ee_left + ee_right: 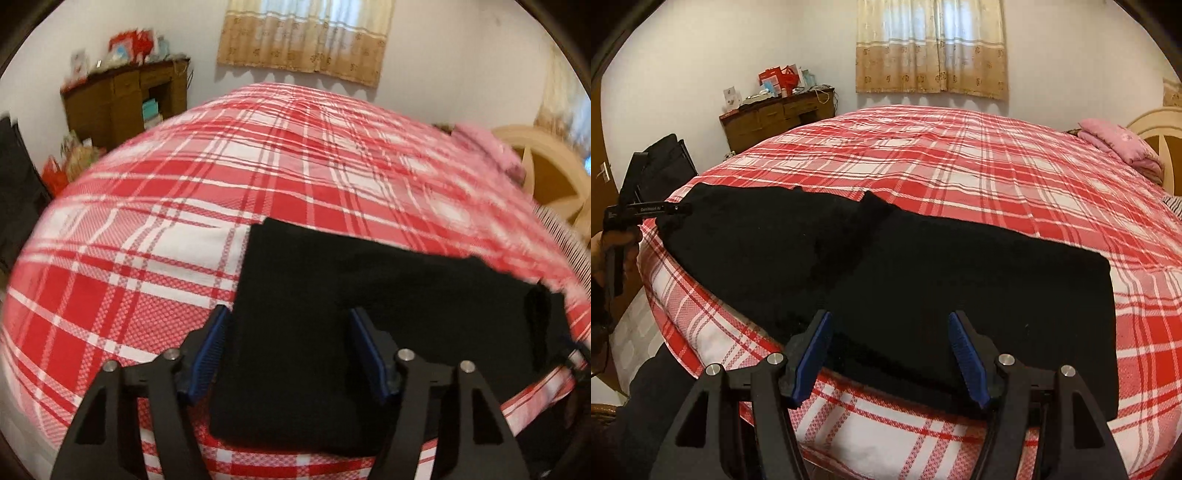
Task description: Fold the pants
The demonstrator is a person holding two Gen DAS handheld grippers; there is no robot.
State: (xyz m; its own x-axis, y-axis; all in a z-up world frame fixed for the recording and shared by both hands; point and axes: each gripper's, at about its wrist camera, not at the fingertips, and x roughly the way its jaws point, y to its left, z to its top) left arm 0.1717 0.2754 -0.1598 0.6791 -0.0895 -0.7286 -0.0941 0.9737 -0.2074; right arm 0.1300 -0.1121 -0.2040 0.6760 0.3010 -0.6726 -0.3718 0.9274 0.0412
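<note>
With the black pants [886, 273] lying lengthwise along the bed's [960, 166] near edge, both the left gripper [288, 350] and right gripper [890, 354] gape empty above them, so a shallow pinch risks lifting only the top layer and skewing the fold.

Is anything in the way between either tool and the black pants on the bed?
Nothing visible. The pants lie flat on the plaid bedspread, and both the left tool and the right tool sit open right over them with nothing between.
</note>
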